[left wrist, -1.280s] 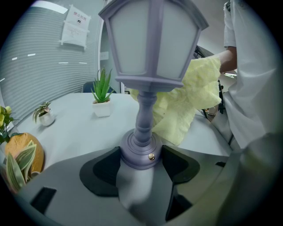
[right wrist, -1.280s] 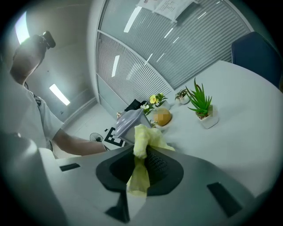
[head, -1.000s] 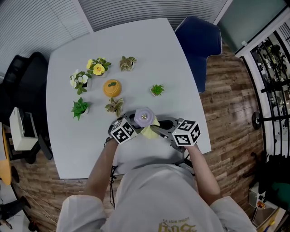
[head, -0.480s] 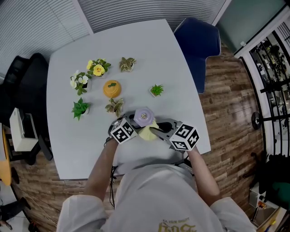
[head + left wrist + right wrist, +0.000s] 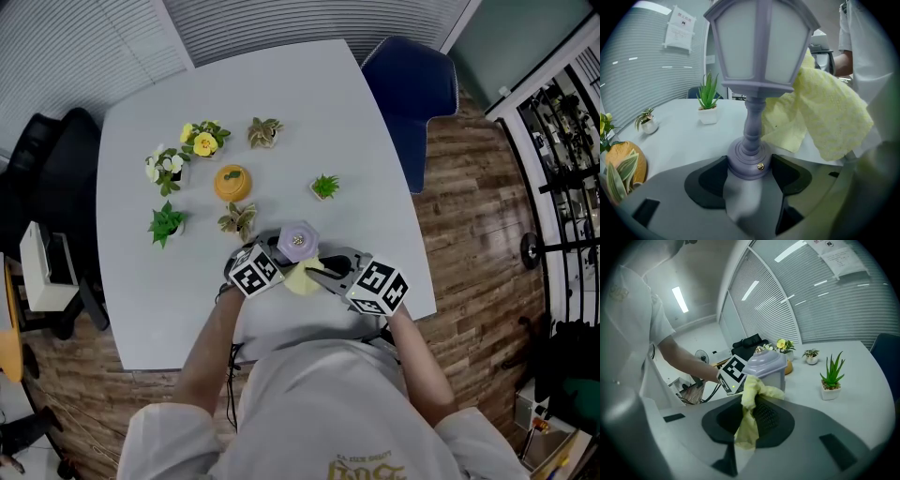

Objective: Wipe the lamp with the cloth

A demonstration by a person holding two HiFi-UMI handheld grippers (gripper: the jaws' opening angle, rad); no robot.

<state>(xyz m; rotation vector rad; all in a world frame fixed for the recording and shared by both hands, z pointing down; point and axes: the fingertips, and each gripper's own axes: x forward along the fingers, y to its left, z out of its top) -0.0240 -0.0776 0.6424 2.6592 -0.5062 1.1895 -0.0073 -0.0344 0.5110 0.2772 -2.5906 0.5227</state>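
Lamp [image 5: 298, 241] stands by the table's [image 5: 375, 150] front edge, its base clamped in the left gripper [image 5: 749, 171]. The right gripper [image 5: 752, 418] pinches the yellow cloth [image 5: 749, 394] against the shade. Wiping looks to be under way, with the stem and base probably left to do.

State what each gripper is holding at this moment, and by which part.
The left gripper is shut on the lamp, clamping its round base. The right gripper is shut on the yellow cloth, pinching a bunched fold.
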